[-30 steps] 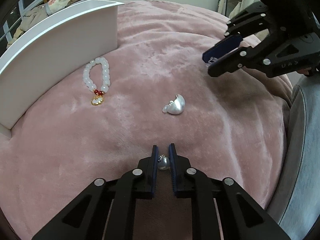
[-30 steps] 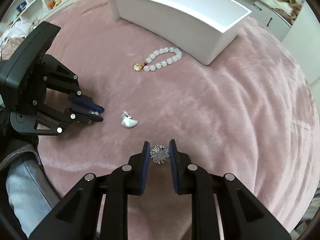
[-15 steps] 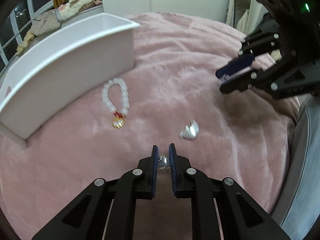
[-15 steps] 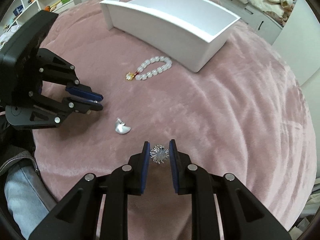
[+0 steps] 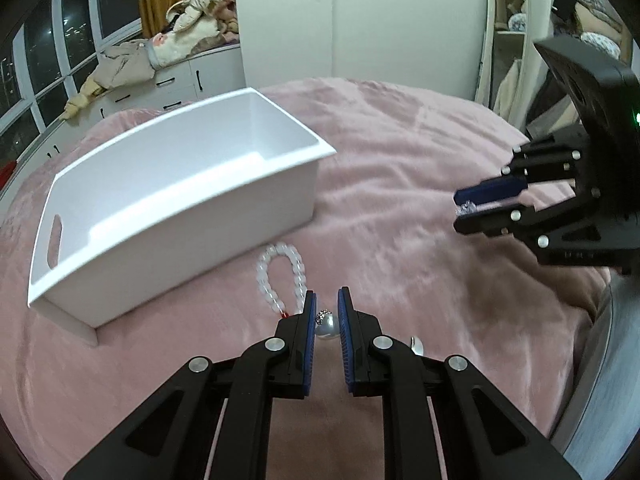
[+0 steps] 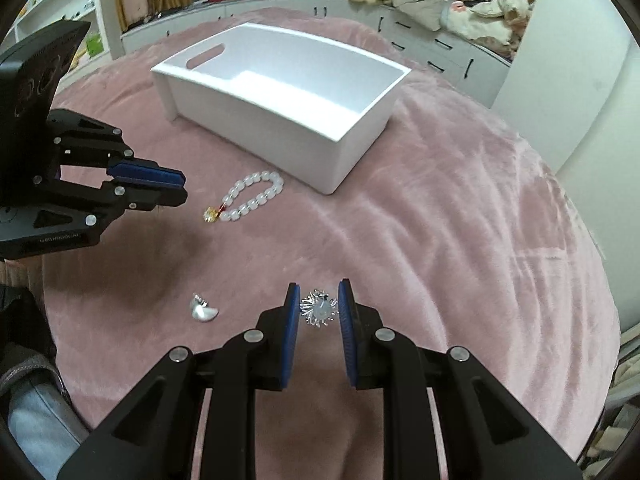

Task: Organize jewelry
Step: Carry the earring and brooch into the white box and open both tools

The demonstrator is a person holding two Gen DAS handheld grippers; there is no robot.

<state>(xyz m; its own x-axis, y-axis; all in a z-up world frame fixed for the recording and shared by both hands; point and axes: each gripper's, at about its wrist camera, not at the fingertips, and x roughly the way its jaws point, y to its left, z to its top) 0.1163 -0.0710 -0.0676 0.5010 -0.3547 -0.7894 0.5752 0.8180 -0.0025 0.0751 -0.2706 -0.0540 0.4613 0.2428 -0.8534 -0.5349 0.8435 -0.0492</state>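
My left gripper [image 5: 325, 312] is shut on a small pearl earring [image 5: 326, 323], held above the pink cloth. My right gripper [image 6: 319, 307] is shut on a spiky silver brooch [image 6: 319, 309]. A white bead bracelet [image 5: 280, 276] with a gold charm lies by the near wall of the open white box [image 5: 180, 216]; it also shows in the right wrist view [image 6: 248, 197], in front of the box [image 6: 280, 96]. A silver shell-shaped piece [image 6: 204, 309] lies on the cloth to the left of my right gripper; in the left wrist view it [image 5: 416, 345] is mostly hidden behind my right finger.
A pink plush cloth [image 6: 460, 216] covers the round table. The left gripper [image 6: 152, 188] shows at the left of the right wrist view, the right gripper [image 5: 480, 208] at the right of the left wrist view. Cabinets with clothes [image 5: 160, 52] stand behind.
Both grippers have risen and tilted up while keeping their pieces. The inside of the box has come into view, and the bracelet and shell piece sit lower in the frames.
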